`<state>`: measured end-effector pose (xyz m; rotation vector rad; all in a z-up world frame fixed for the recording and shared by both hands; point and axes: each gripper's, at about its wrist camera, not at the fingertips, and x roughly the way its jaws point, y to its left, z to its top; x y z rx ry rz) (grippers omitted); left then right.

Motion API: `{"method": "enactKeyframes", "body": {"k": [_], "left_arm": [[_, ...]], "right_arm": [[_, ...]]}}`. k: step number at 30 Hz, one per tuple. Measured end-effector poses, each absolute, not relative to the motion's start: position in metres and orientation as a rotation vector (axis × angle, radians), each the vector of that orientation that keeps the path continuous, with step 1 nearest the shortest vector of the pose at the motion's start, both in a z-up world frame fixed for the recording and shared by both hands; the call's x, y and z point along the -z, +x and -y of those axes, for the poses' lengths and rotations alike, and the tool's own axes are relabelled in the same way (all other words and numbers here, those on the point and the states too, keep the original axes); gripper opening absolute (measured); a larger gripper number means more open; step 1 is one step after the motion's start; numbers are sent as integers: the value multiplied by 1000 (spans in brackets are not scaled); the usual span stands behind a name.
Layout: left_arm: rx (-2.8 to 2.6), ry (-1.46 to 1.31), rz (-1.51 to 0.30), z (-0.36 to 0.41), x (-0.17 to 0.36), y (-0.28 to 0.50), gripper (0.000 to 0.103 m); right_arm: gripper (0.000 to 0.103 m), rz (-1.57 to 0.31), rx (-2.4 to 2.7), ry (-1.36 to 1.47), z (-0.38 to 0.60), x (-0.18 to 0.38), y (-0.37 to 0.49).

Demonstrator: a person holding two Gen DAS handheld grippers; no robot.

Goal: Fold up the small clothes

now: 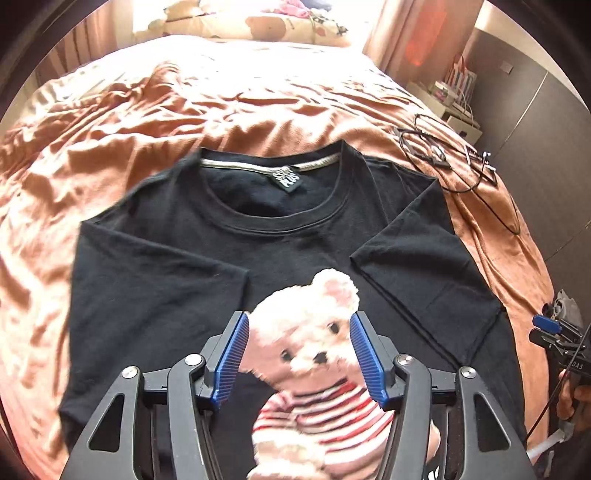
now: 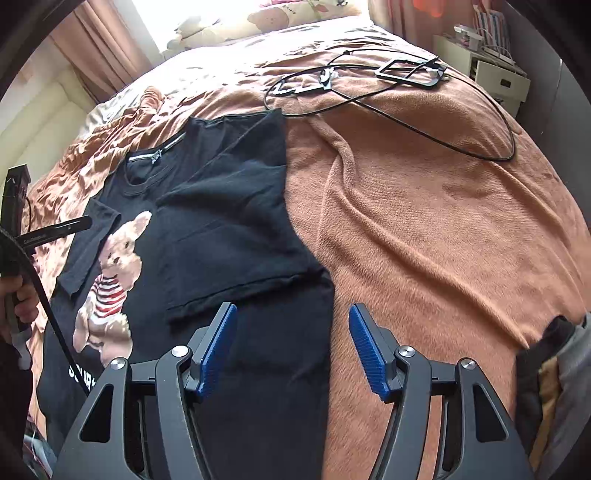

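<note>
A black T-shirt (image 1: pixel 207 258) with a teddy-bear print (image 1: pixel 314 354) lies face up on the orange bed cover (image 1: pixel 110 147), collar toward the pillows. Both short sleeves are folded inward over the chest, and the right side is folded in too. My left gripper (image 1: pixel 299 325) hangs above the bear print, open, with nothing between its blue pads. My right gripper (image 2: pixel 291 314) hovers open over the shirt's (image 2: pixel 229 229) right folded edge, with nothing held. The bear print (image 2: pixel 114 269) shows at the left of the right wrist view. The right gripper (image 1: pixel 554 332) also shows at the right edge of the left wrist view.
Black cables and a flat black frame (image 2: pixel 406 70) lie on the cover beyond the shirt to the right. Pillows (image 1: pixel 258 22) sit at the head of the bed. A white shelf unit (image 2: pixel 491 66) stands beside the bed. Dark folded clothing (image 2: pixel 546 369) lies at the near right.
</note>
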<state>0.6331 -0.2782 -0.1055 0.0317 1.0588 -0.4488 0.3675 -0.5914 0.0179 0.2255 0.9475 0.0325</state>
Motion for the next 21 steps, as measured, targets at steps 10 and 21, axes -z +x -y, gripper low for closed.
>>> {"method": "enactKeyframes", "body": {"k": [10,21], "left_arm": [[408,0,-981,205,50,573,95],[393,-24,-918,142,14,493,98]], "right_arm": [[83,-899,28,201,566,-63,304],[83,-843,36,177,538,-101,228]]}}
